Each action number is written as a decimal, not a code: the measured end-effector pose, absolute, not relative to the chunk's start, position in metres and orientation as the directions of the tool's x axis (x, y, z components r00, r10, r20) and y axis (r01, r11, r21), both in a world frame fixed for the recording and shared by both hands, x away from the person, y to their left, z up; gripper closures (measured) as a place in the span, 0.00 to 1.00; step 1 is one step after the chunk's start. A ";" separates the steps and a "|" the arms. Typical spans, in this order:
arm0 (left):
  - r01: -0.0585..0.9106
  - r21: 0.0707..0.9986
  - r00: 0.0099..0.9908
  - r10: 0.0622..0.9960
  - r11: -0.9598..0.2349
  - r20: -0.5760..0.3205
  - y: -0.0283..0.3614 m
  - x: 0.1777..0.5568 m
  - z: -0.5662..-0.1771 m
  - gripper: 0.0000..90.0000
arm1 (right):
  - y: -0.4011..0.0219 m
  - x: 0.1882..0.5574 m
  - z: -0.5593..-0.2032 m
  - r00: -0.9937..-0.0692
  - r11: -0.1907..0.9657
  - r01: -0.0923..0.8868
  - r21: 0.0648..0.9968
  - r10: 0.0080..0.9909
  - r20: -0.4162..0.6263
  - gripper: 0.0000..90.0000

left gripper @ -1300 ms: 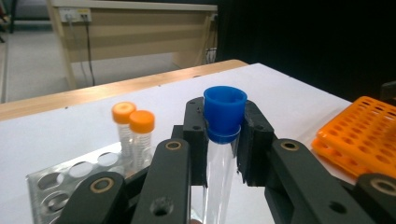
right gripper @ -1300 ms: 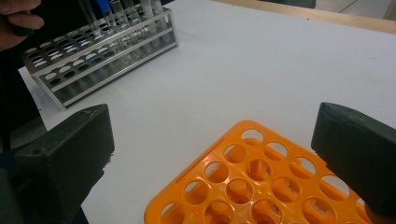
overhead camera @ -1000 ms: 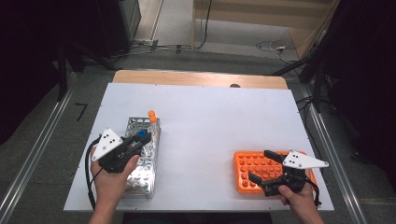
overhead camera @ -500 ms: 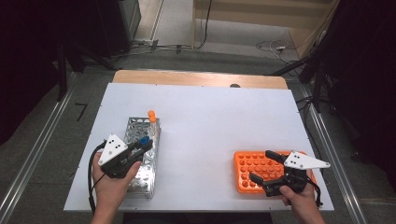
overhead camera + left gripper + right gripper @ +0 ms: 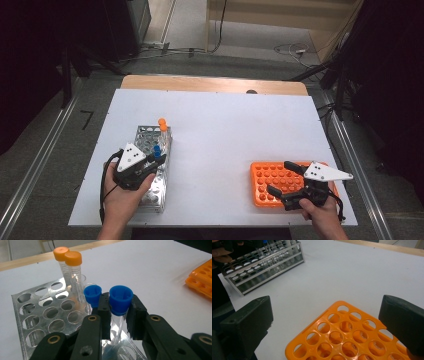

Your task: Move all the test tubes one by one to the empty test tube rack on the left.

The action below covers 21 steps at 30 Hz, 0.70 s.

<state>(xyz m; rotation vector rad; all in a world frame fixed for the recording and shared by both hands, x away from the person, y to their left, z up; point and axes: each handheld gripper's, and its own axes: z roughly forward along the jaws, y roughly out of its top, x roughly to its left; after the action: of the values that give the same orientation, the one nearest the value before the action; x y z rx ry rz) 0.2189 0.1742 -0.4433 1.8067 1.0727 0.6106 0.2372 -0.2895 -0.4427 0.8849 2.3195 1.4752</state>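
Note:
My left gripper [image 5: 121, 303] is shut on a clear tube with a blue cap [image 5: 121, 298], held upright just below the cap over the metal rack [image 5: 37, 312]. A second blue-capped tube [image 5: 92, 293] stands right beside it. Two orange-capped tubes [image 5: 67, 256] stand at the rack's far end. From above, the left gripper [image 5: 156, 159] sits over the metal rack [image 5: 149, 187] at the table's left. My right gripper [image 5: 279, 176] hovers open over the empty orange rack [image 5: 265, 172] at the right. Its wide-apart jaws frame that orange rack [image 5: 352, 335].
The white table top [image 5: 225, 135] has broad free room between the two racks. A wooden strip [image 5: 210, 82] runs along its far edge. The metal rack [image 5: 262, 265] and the person's left hand [image 5: 222, 253] appear far off in the right gripper view.
My left gripper has shifted slightly toward the person along the metal rack, still holding the blue-capped tube. The right gripper has barely moved.

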 end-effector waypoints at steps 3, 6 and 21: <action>0.413 0.890 0.507 0.860 -0.194 -0.049 0.175 0.219 -0.443 0.81 | -0.290 0.237 -0.443 -0.783 0.302 0.355 0.885 0.613 0.105 0.00; 0.415 0.889 0.515 0.855 -0.195 -0.053 0.174 0.219 -0.443 0.77 | -0.290 0.237 -0.443 -0.782 0.301 0.354 0.885 0.615 0.104 0.00; 0.344 0.928 0.555 0.828 -0.143 -0.078 0.175 0.214 -0.435 0.40 | -0.293 0.238 -0.442 -0.778 0.298 0.355 0.886 0.619 0.104 0.00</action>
<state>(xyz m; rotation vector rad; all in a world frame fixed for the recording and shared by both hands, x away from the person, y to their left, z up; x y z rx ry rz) 0.2137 0.1748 -0.4346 1.7274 0.9818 0.5686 0.2384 -0.2926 -0.4423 0.8905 2.3100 1.4722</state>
